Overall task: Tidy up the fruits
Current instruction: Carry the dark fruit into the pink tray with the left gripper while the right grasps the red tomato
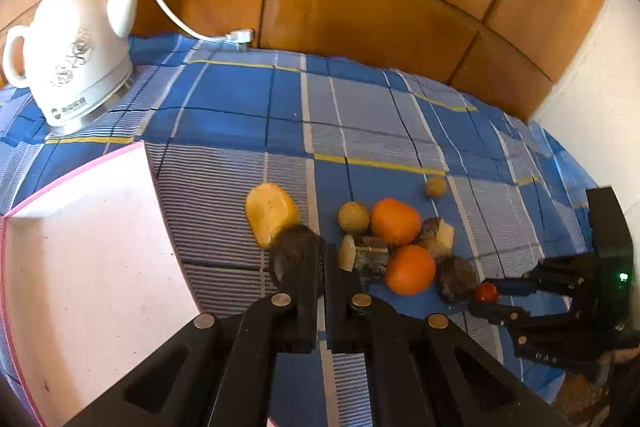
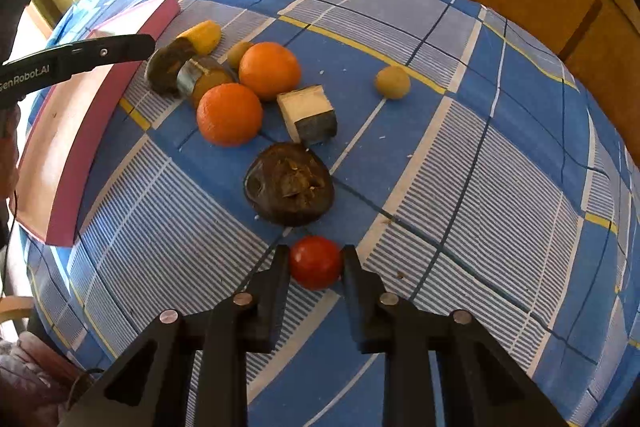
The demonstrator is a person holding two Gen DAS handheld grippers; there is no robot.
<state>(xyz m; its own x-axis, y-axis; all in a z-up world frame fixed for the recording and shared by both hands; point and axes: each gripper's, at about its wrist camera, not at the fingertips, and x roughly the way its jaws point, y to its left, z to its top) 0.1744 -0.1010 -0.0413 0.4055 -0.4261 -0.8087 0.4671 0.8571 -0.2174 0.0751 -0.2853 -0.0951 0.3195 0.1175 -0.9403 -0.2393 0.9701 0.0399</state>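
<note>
Fruits lie in a cluster on the blue plaid cloth: two oranges (image 1: 395,221) (image 2: 229,113), a yellow fruit (image 1: 270,213), small tan balls (image 2: 392,82), cut brown pieces (image 2: 310,113) and two dark brown fruits (image 2: 289,184). My right gripper (image 2: 315,261) is shut on a small red tomato (image 2: 315,262), just above the cloth near the closer dark fruit; it also shows in the left wrist view (image 1: 490,297). My left gripper (image 1: 322,267) is shut and empty, its fingers beside the other dark brown fruit (image 1: 294,253).
A pink tray (image 1: 80,247) sits left of the fruits, also in the right wrist view (image 2: 64,131). A white electric kettle (image 1: 76,59) with its cord stands at the back left. Wooden panels rise behind the table, a white wall at right.
</note>
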